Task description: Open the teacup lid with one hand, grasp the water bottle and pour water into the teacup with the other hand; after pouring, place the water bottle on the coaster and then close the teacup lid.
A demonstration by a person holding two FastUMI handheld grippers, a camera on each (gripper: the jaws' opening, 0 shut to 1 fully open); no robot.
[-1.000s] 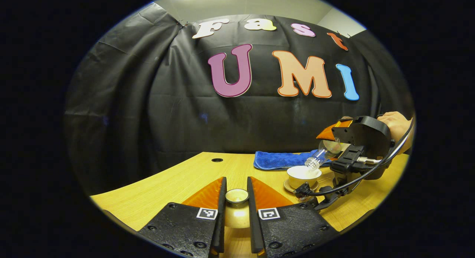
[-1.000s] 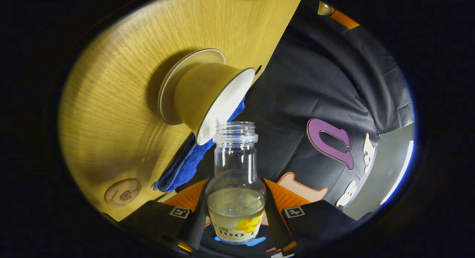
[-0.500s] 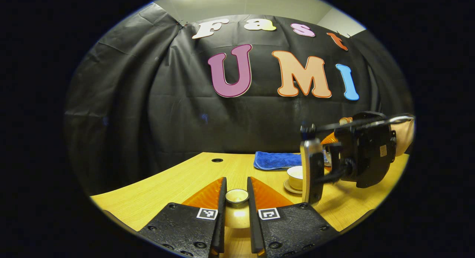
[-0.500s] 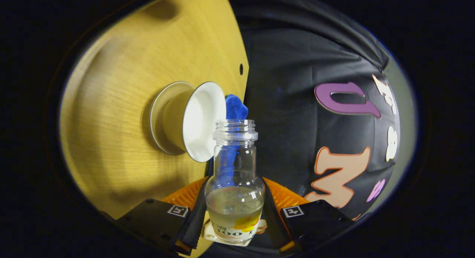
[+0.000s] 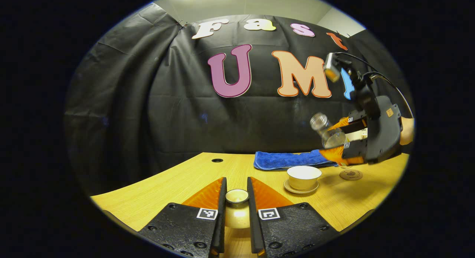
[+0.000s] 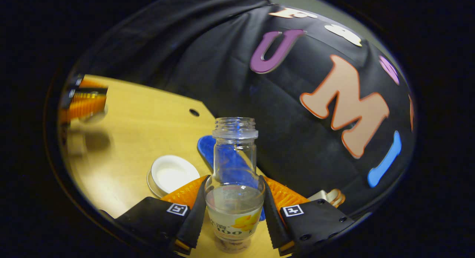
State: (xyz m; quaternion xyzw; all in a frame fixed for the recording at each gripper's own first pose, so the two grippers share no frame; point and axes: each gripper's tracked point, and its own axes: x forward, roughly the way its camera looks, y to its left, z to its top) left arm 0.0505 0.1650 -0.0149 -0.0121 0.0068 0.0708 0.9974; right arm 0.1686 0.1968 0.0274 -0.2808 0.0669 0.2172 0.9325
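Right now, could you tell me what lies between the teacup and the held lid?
Bare tabletop in the left gripper view, between the teacup and the lid.

1. A wooden table [image 5: 178, 180] with a light grain spreads ahead of the left gripper's camera and below the right gripper's camera.
2. A blue cloth [image 5: 287, 159] lies crumpled on the table at its far edge, ahead and to the right in the left gripper view; in the right gripper view it lies straight ahead.
3. A small round hole [image 5: 217, 160] sits in the tabletop near the far edge, ahead and slightly left in the left gripper view.
4. A black cloth wall [image 5: 148, 102] hangs behind the table, creased in long folds.
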